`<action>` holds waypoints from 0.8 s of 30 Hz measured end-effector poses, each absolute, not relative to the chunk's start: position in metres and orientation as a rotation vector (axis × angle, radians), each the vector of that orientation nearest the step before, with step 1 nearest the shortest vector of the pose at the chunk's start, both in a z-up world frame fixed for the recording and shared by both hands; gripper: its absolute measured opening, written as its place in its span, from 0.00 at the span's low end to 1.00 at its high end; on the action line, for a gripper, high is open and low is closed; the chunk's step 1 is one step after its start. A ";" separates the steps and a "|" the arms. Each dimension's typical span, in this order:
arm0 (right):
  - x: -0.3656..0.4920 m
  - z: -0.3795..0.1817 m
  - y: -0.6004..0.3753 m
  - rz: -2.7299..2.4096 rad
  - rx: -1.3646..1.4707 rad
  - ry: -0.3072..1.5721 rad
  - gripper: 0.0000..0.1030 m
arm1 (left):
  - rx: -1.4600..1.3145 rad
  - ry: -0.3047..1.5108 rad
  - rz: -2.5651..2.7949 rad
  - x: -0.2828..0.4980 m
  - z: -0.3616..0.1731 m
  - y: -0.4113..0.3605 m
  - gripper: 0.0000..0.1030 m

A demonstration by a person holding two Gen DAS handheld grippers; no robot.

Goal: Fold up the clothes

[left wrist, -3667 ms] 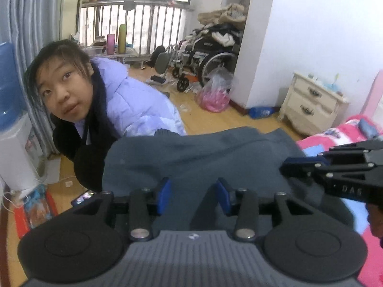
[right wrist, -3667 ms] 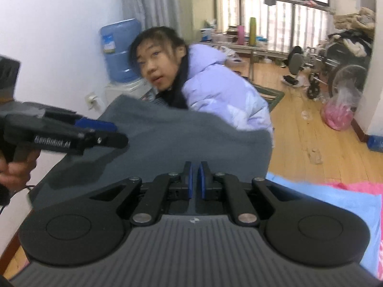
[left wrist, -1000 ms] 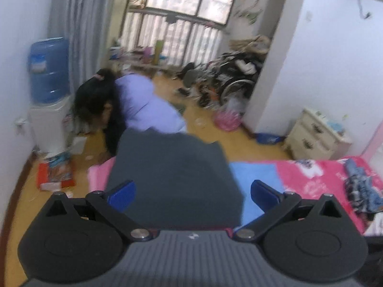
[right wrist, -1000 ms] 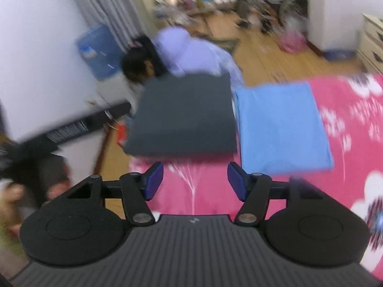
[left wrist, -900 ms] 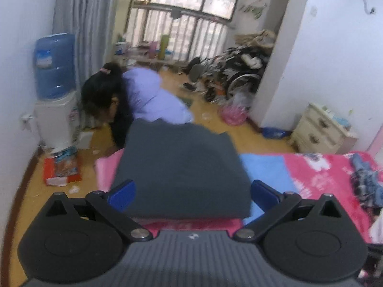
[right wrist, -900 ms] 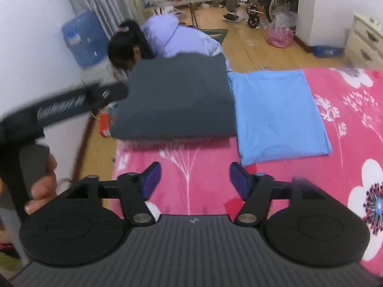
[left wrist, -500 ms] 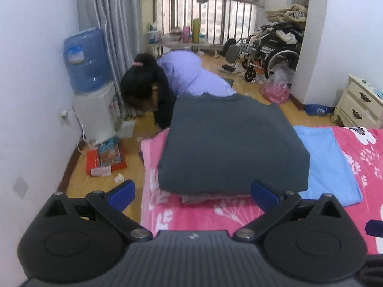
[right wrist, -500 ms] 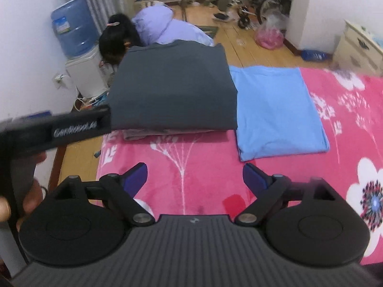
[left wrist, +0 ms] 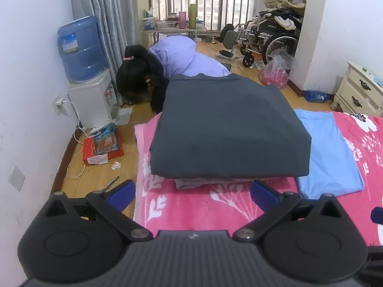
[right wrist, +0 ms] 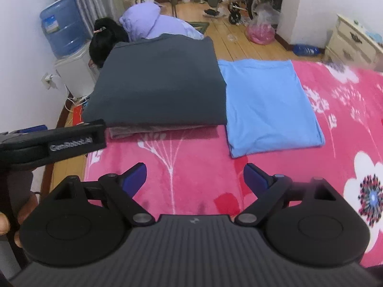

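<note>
A folded dark grey garment (left wrist: pixel 227 124) lies at the bed's far left corner, on top of a folded brownish-grey piece (left wrist: pixel 191 183); it also shows in the right wrist view (right wrist: pixel 160 81). A folded light blue garment (right wrist: pixel 268 102) lies flat beside it to the right, also seen in the left wrist view (left wrist: pixel 328 153). My left gripper (left wrist: pixel 191 195) is open and empty, held back above the pink blanket in front of the grey stack. My right gripper (right wrist: pixel 194 177) is open and empty, above the blanket in front of both garments.
The pink flowered blanket (right wrist: pixel 191 148) covers the bed. A person in a lilac jacket (left wrist: pixel 182 57) crouches on the floor past the bed's far edge. A water dispenser (left wrist: pixel 83 76) stands at the left wall, a nightstand (left wrist: pixel 361 88) at the right, a wheelchair (left wrist: pixel 268 38) behind.
Both grippers have let go of the dark grey garment, opened wide and drawn back from it. The garment now lies folded on the stack. The person has bent down toward the floor.
</note>
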State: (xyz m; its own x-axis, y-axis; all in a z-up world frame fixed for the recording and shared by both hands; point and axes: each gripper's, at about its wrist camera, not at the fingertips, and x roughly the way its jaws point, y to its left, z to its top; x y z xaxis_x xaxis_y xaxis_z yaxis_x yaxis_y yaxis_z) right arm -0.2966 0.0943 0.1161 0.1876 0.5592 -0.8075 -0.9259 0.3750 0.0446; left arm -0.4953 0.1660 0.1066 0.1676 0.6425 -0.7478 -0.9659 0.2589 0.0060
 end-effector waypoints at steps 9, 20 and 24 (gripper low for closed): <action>-0.310 0.115 0.096 1.143 -0.567 0.816 0.88 | -0.512 0.737 1.223 -0.489 0.103 0.166 1.00; -0.315 0.115 0.098 1.141 -0.586 0.802 0.89 | -0.488 0.731 1.233 -0.487 0.102 0.164 1.00; -0.315 0.115 0.099 1.140 -0.583 0.808 0.90 | -0.482 0.729 1.234 -0.488 0.103 0.164 1.00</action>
State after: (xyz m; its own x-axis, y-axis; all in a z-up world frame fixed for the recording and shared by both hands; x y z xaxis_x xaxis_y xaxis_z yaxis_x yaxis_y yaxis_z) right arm -0.3154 0.0986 0.1150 0.1967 0.5583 -0.8060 -0.9455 0.3255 -0.0053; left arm -0.4878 0.1638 0.1031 0.1548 0.6701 -0.7259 -0.9592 0.2778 0.0519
